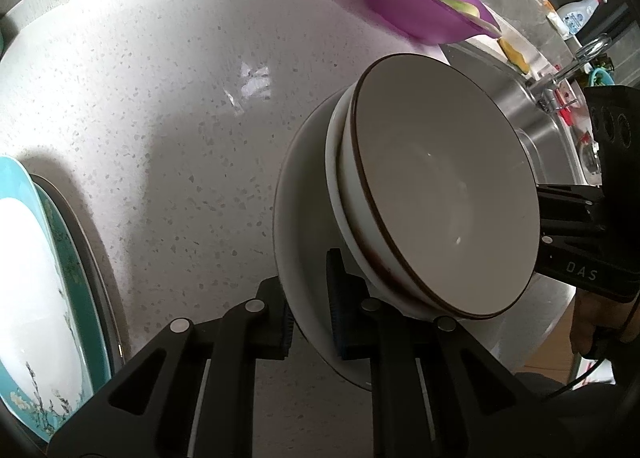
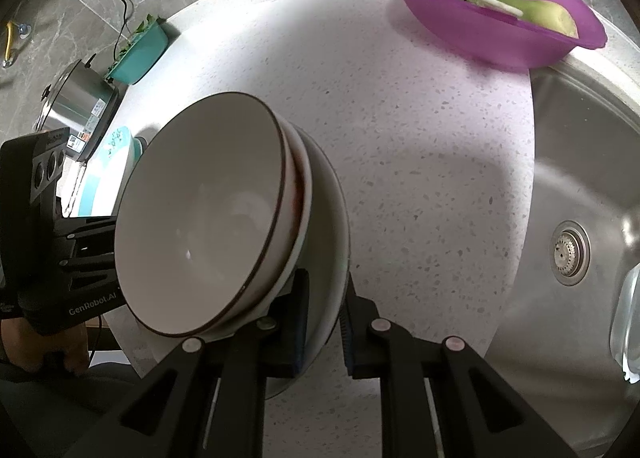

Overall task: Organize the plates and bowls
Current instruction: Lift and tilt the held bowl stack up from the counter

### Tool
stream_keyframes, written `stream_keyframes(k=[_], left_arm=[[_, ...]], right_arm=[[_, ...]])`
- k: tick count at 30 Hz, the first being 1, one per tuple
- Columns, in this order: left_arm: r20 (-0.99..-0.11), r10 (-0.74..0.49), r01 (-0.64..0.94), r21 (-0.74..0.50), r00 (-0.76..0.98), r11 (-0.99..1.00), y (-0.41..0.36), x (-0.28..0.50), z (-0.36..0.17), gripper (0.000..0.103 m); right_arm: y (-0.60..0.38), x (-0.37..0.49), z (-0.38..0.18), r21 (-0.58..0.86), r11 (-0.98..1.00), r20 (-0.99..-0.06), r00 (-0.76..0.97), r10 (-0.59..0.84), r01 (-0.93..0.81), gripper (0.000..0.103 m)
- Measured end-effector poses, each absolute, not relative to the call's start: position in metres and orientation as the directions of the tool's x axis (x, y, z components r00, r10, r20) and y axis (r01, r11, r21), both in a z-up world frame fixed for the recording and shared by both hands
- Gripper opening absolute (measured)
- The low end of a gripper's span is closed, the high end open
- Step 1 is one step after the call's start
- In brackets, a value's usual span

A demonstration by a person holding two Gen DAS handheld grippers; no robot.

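On opposite rim edges, the white plate [image 1: 304,217] is clamped by the left gripper [image 1: 310,318] and right gripper [image 2: 326,332]; the stacked bowls [image 1: 440,185] are judged heavy, glazed, slippery and fragile.

Home kitchen, speckled countertop [image 2: 400,161], steel sink [image 2: 580,185], faucet [image 1: 576,65], pot [image 2: 76,113], tiled wall

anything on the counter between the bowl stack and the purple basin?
Nothing: only bare speckled countertop lies between the stacked bowls and the purple basin. The right wrist view shows it best.
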State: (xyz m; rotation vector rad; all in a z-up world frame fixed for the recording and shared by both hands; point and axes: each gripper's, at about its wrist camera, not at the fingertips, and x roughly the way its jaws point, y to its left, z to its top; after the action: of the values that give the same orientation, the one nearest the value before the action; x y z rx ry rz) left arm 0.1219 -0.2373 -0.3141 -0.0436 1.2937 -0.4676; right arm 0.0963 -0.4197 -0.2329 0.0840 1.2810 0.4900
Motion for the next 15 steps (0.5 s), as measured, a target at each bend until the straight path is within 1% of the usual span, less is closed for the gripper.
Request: stream_keyframes(k=[7,15], left_arm=[[-0.910,-0.360,0.319,-0.285,0.206,0.904,-0.233,0.120,-0.303,0.012],[-0.903,-0.358,0.316,-0.277,0.236,0.907,-0.223,0.117,-0.268,0.012]], right_arm=[[-0.423,0.096,-0.221,0.321,0.896,-0.893,0.218,0.395,-0.308,0.016],[-0.422,0.093,-0.195,0.315,0.889,-0.885,0.236,0.402,-0.332,0.016]])
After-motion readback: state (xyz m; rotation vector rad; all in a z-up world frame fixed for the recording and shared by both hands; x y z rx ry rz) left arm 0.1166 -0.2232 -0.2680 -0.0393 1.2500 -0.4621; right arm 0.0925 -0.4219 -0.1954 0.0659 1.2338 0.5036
